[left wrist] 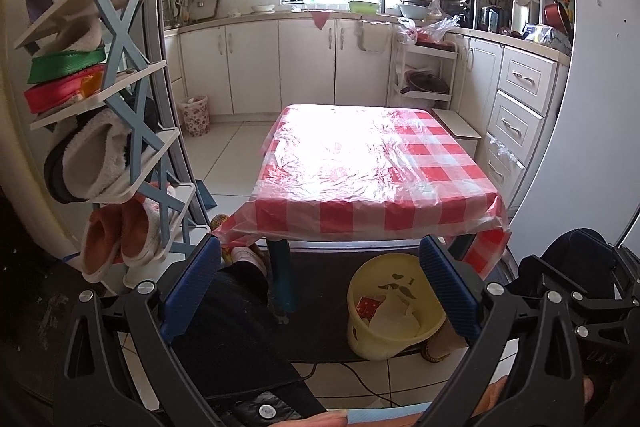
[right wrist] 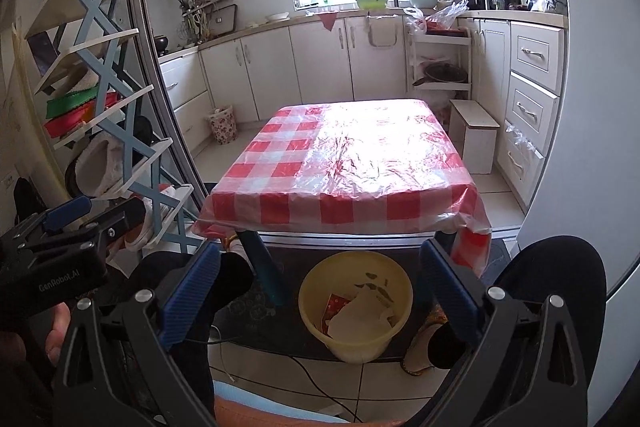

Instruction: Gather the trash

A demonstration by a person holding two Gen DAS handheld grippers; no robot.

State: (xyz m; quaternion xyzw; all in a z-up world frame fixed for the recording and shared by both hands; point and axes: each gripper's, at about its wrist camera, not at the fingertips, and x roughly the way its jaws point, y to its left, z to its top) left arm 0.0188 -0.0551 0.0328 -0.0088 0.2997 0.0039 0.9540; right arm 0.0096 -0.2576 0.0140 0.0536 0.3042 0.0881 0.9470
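A yellow trash bin [left wrist: 360, 331] stands on the floor below the near edge of a low table [left wrist: 372, 203] with a red-and-white check cloth under clear plastic. In the bin lie white crumpled paper [left wrist: 394, 319] and a red wrapper [left wrist: 366, 307]. The bin [right wrist: 320, 323], paper [right wrist: 362, 319] and wrapper [right wrist: 336, 305] also show in the right wrist view, below the table [right wrist: 340, 199]. My left gripper [left wrist: 320, 291] is open and empty above the floor, in front of the bin. My right gripper [right wrist: 320, 291] is open and empty, held over the bin. The left gripper's body shows at the left of the right wrist view.
A shoe rack [left wrist: 120, 131] with slippers stands at the left. A floral waste basket [left wrist: 195, 115] stands by the far cabinets. A small white stool [right wrist: 476, 135] is right of the table. A cable [right wrist: 320, 383] runs across the floor tiles. The person's dark-clothed legs [left wrist: 236, 331] are near the table leg.
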